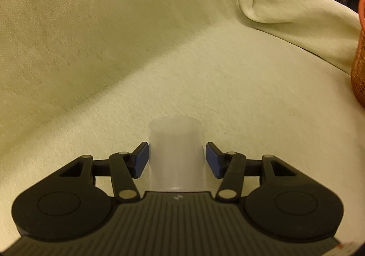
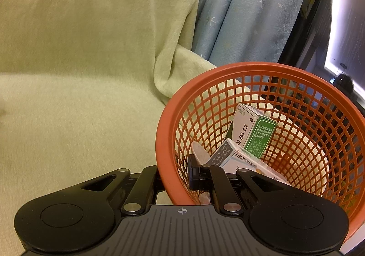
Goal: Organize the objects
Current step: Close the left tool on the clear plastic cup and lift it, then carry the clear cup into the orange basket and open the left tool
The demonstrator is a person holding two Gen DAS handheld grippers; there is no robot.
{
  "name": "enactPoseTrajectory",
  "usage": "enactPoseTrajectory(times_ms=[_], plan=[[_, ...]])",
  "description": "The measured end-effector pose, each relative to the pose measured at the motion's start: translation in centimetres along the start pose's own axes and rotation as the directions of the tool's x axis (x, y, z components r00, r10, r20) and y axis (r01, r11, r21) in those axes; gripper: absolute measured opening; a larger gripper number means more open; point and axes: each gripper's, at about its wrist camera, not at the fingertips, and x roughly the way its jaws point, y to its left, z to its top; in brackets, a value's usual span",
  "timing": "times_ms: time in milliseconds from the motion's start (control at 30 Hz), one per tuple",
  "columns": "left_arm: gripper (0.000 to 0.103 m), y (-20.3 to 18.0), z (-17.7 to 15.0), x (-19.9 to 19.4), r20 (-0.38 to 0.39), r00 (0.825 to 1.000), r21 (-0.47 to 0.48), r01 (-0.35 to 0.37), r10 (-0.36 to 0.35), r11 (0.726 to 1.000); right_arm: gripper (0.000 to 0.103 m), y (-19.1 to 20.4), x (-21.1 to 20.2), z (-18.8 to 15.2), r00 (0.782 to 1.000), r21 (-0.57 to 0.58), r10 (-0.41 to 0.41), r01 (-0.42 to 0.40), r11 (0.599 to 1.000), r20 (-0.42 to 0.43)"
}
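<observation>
We are closing the left gripper [image 1: 176,159] fingers around the translucent cup [image 1: 175,146]: light, thin-walled, likely slippery, so mid-wall. Right gripper [image 2: 175,176] fingers are clamping the orange basket [image 2: 262,67] rim at 3 o'clock.

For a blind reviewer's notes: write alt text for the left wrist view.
The left gripper holds a translucent plastic cup between its blue pads above a pale green blanket. An orange mesh basket shows at the right edge.
</observation>
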Motion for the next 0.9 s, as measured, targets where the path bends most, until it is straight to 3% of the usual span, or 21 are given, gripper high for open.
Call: enactPoseTrajectory(times_ms=[433,900], plan=[[0.047,-0.8,-0.1,0.5,-0.021,0.999,0.022,-0.042,0.042,0.999,0.005,0.0,0.0,0.0,1.0,0.0,0.0,0.0,1.0,0.0],[0.047,-1.4,1.5,-2.0,-0.003,1.0,0.028,0.01,-0.01,1.0,0.005,0.0,-0.1,0.0,1.0,-0.001,0.0,0.0,1.0,-0.001]])
